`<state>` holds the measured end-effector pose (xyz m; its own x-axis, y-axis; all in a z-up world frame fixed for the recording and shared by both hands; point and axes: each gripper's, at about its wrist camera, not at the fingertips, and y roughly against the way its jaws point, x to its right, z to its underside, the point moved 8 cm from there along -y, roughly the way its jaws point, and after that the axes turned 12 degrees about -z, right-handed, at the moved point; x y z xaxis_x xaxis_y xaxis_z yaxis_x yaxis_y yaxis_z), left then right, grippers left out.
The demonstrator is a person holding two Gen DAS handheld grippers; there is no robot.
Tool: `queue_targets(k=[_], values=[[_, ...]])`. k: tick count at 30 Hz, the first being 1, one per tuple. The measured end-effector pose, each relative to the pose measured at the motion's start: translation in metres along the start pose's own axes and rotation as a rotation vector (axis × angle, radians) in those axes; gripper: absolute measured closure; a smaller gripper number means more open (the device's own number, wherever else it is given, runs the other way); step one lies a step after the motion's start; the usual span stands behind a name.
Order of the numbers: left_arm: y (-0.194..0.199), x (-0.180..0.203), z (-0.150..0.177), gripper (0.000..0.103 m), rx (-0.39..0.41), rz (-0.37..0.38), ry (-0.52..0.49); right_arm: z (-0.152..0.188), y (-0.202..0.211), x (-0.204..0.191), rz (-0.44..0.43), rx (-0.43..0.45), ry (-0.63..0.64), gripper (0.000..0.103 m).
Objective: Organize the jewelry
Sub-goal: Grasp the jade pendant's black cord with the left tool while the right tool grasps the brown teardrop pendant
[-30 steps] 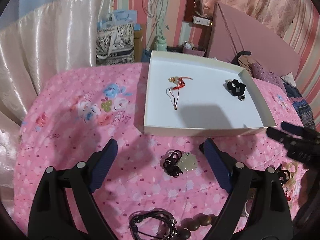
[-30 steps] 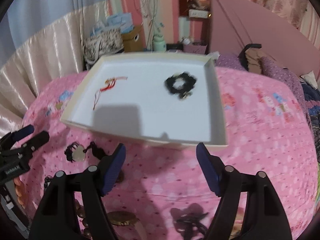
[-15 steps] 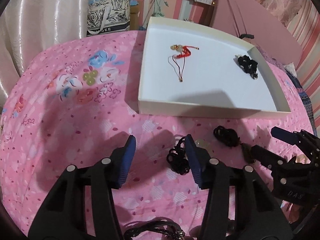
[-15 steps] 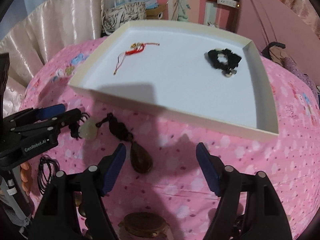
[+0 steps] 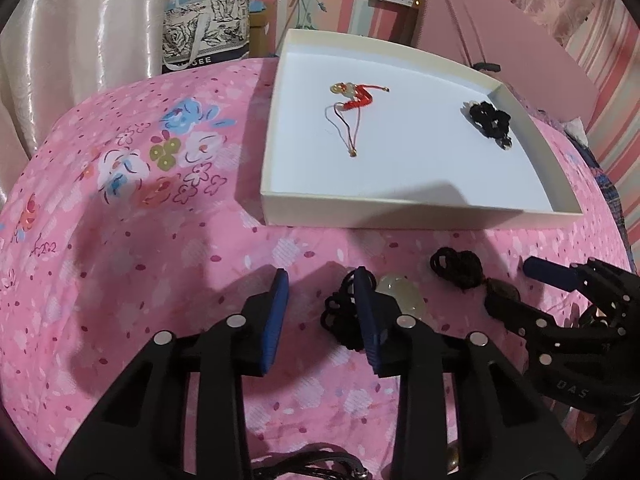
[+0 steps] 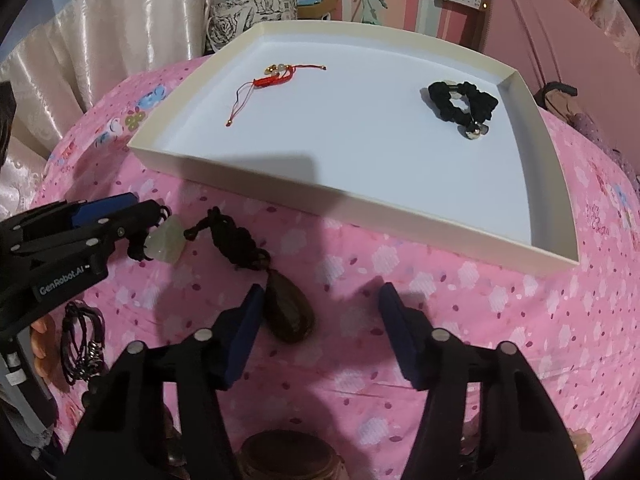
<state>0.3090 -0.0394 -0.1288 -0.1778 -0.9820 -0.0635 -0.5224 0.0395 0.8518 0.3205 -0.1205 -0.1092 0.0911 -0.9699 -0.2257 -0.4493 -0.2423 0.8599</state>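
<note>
Presently both grippers angle steeply down over the pink floral bedspread [image 5: 132, 264]. The left gripper [image 5: 320, 280] has just been closing; its jaws stand partly apart with nothing clamped, the black cord [image 5: 340, 316] of a pale jade pendant [image 6: 166, 240] just inside its right finger and the stone outside it. The right gripper [image 6: 320, 296] has also been closing, jaws wider apart, gripping nothing; a dark brown teardrop pendant [image 6: 290, 316] on a knotted cord lies beside its left finger. Ahead of both sits a shallow white tray [image 6: 360, 212] holding a red string bracelet [image 6: 276, 78] and a black scrunchie bracelet [image 6: 462, 106]. A braided leather bracelet [image 6: 82, 340] lies left of the right gripper. Behind are curtains and a patterned bag [image 5: 204, 32].
</note>
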Motion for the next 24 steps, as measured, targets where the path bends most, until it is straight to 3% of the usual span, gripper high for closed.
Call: queue_targets(k=[10, 18, 24], values=[[0.003, 0.003, 0.007, 0.071, 0.011, -0.022, -0.029, 0.000, 0.004, 0.004, 0.008, 0.004, 0.011, 0.078], [0.005, 0.012, 0.008, 0.089, 0.033, -0.012, -0.071, -0.001, 0.005, 0.006, 0.011, 0.012, 0.013, 0.079], [0.006, 0.012, 0.009, 0.092, 0.035, -0.007, -0.074, 0.000, 0.006, 0.006, 0.010, 0.014, 0.012, 0.079]])
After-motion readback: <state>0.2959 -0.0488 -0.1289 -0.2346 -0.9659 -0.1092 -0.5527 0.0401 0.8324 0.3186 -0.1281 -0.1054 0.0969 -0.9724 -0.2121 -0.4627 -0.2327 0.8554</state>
